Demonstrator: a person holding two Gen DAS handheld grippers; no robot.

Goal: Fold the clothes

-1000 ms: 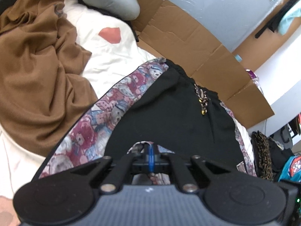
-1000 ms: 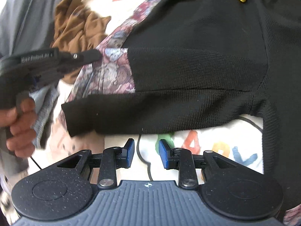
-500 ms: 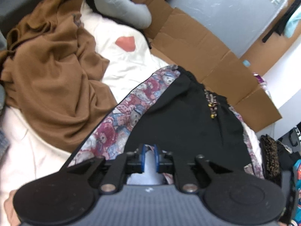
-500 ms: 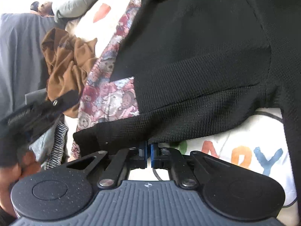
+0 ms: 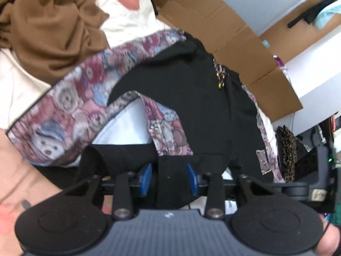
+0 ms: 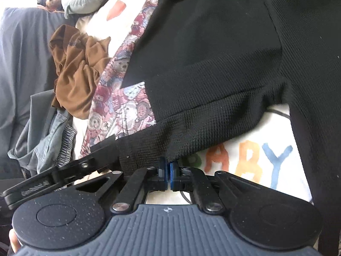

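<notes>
Black garment [image 5: 191,98] with teddy-bear print panels, spread over a white blanket [image 6: 251,160] lettered in colour; left gripper [image 5: 168,178] spread partway, black hem fabric bunched between blue pads [image 5: 146,176]; right gripper [image 6: 168,169] pinched nearly closed on the ribbed hem; brown cloth [image 5: 49,27] heaped beside.

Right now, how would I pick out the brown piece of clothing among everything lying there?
Start at the big black garment with teddy-bear print panels that fills the middle of the right wrist view. Look past its printed edge to the cream bedding: the brown garment lies crumpled there in a heap. It is the only plain brown fabric, bunched rather than spread, beside grey clothes.
</notes>
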